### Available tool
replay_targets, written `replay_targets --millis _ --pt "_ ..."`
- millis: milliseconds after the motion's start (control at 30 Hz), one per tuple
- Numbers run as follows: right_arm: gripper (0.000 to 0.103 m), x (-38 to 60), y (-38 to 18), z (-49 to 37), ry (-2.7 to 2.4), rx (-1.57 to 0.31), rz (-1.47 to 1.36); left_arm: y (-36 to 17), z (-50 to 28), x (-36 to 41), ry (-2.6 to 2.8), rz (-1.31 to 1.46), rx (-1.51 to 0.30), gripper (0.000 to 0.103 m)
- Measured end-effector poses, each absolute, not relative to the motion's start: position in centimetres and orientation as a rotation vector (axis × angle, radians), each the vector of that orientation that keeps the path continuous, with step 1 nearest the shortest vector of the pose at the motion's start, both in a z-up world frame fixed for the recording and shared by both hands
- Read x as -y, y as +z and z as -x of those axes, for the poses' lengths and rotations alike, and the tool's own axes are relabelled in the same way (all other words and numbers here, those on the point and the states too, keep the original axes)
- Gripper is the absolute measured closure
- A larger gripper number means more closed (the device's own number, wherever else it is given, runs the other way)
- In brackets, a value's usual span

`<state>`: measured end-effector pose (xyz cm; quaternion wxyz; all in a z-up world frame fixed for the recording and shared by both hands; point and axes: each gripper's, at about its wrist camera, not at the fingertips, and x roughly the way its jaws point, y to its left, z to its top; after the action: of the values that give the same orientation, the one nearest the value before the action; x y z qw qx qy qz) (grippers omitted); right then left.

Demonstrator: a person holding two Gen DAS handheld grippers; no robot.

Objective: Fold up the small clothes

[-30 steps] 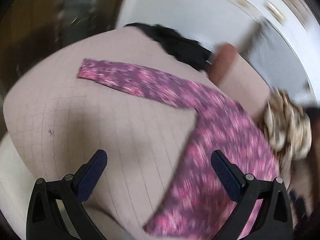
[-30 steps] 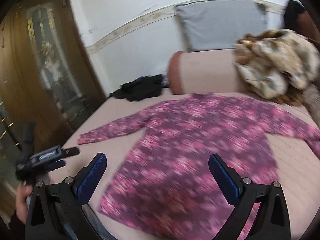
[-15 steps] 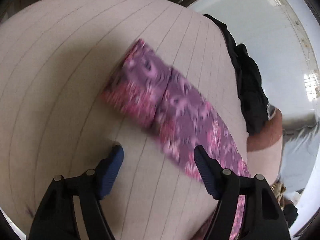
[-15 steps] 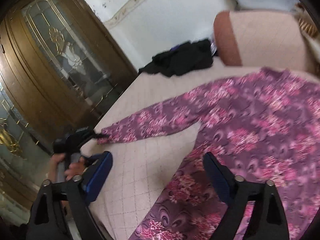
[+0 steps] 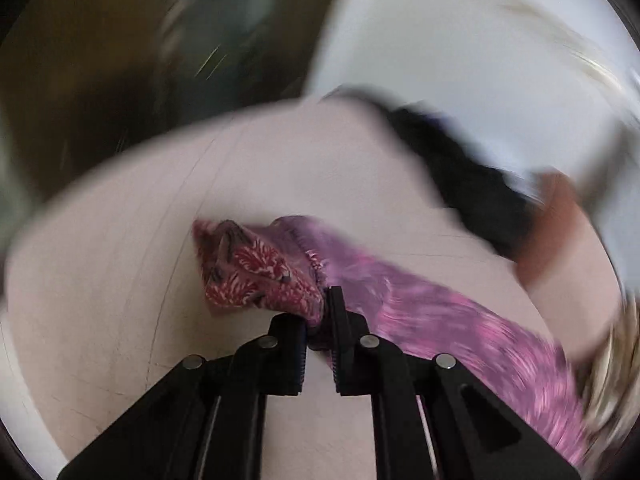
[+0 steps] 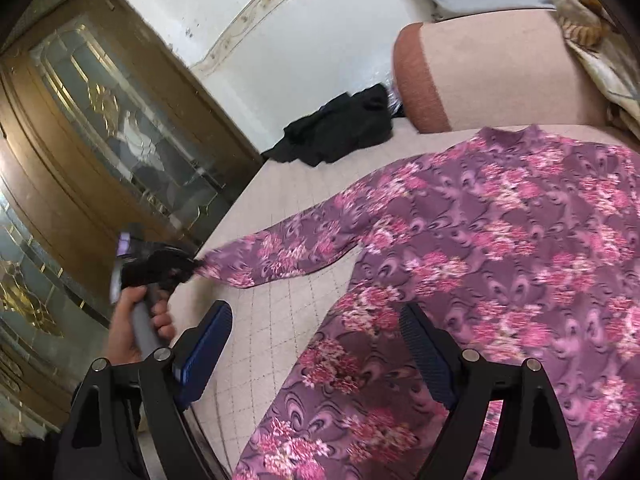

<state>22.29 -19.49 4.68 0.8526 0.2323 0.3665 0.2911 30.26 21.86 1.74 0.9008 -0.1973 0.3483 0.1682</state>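
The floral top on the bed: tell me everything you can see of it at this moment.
The floral top is a long-sleeved garment of soft, thin-looking fabric, purple with pink and white flower clusters and a small stand-up collar. Its body lies spread flat on the pale quilted bed cover. One sleeve stretches out toward the bed's edge, where the left gripper, jaws just closed, pinches the bunched cuff. The right gripper hangs open over the hem side. The other sleeve is out of view.
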Motion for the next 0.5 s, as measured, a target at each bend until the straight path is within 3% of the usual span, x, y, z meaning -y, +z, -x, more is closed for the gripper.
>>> replay_targets --millis 167,300,400,500 --pt "0.013 25.3 6.1 -21.8 0.596 -0.743 -0.572 9.9 -24.0 -7.3 0.069 0.081 -0.446 0.094" --pt "0.013 31.2 7.6 -21.3 0.545 -0.684 -0.608 12.4 -19.5 4.9 -0.239 -0.132 -0.331 0.094" --pt "0.013 35.7 7.4 -20.2 0.505 -0.622 -0.675 10.3 -17.5 11.4 -0.469 -0.261 -0.328 0.093" --pt "0.013 39.8 5.4 -20.0 0.451 -0.62 -0.762 4.3 -16.7 16.1 -0.63 -0.328 -0.45 0.093"
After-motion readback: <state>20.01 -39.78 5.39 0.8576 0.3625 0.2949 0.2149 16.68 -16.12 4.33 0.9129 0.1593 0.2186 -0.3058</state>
